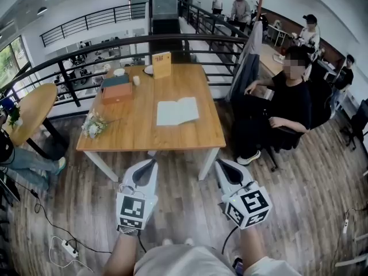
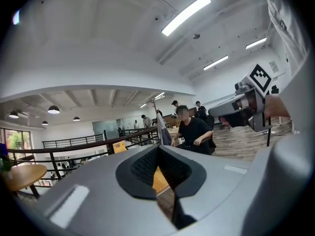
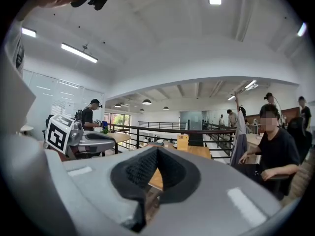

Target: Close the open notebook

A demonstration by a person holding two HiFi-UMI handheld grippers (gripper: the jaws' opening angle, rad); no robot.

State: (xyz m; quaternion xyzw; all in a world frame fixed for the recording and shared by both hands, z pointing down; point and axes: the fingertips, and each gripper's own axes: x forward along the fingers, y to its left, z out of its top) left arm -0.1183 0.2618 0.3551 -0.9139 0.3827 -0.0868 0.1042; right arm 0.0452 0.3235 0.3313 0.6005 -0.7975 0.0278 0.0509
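The open notebook (image 1: 177, 111) lies flat with pale pages up, right of centre on the wooden table (image 1: 132, 134). Both grippers hang level over the floor on the near side of the table, well short of the notebook. My left gripper (image 1: 153, 161) is shut with nothing in it, and so is my right gripper (image 1: 220, 164). In the left gripper view the left gripper (image 2: 158, 149) has its dark pads meeting; the right gripper (image 2: 246, 104) shows at the right. In the right gripper view the right gripper (image 3: 157, 150) is closed empty, with the table's edge (image 3: 197, 151) beyond it.
On the table stand a brown tissue box (image 1: 117, 89), a yellow sign (image 1: 161, 65), a small cup (image 1: 136, 80) and flowers (image 1: 94, 124) at the near left corner. A person (image 1: 287, 96) sits to the table's right. A round table (image 1: 29, 111) stands left; a power strip (image 1: 69, 247) lies on the floor.
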